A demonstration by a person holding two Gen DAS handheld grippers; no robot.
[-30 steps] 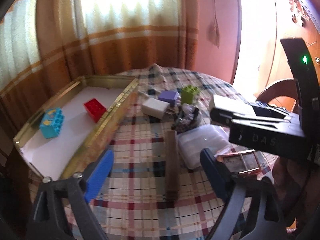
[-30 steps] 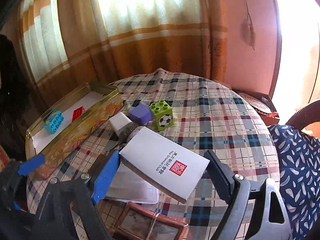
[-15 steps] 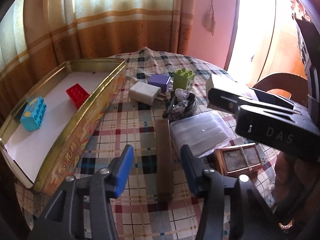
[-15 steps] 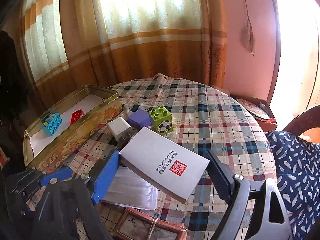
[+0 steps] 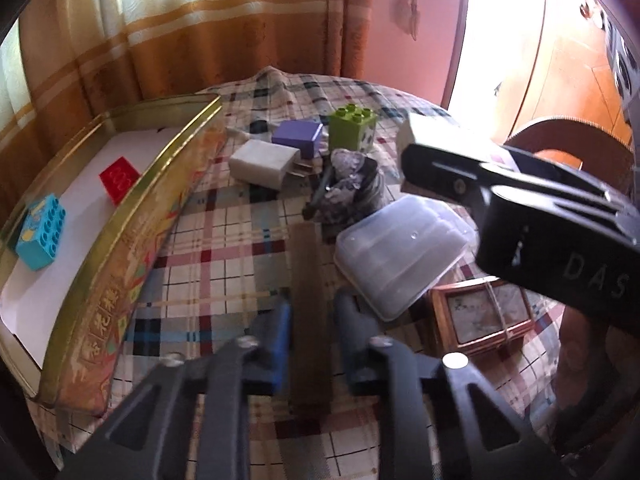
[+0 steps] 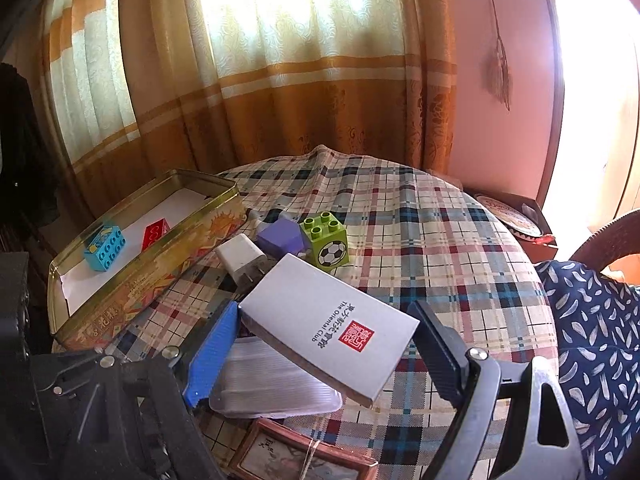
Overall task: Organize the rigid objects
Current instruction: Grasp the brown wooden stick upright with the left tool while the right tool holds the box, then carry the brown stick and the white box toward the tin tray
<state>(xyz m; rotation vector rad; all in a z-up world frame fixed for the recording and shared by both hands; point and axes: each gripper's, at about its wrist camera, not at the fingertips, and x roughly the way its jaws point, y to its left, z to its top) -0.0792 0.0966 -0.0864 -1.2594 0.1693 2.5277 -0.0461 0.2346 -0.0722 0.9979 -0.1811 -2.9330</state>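
My left gripper has its fingers closed tight against both sides of a long brown bar lying on the plaid cloth. My right gripper is shut on a white box with a red seal and holds it above the table; it also shows in the left wrist view. A gold tin tray at the left holds a blue brick and a red brick.
On the cloth lie a white charger, a purple block, a green football brick, a dark bundle, a clear plastic case and a framed brown box. A chair stands right.
My left gripper has dropped forward and its fingers have closed in from wide open onto the brown bar. The right gripper still holds the white box, nearly unmoved.
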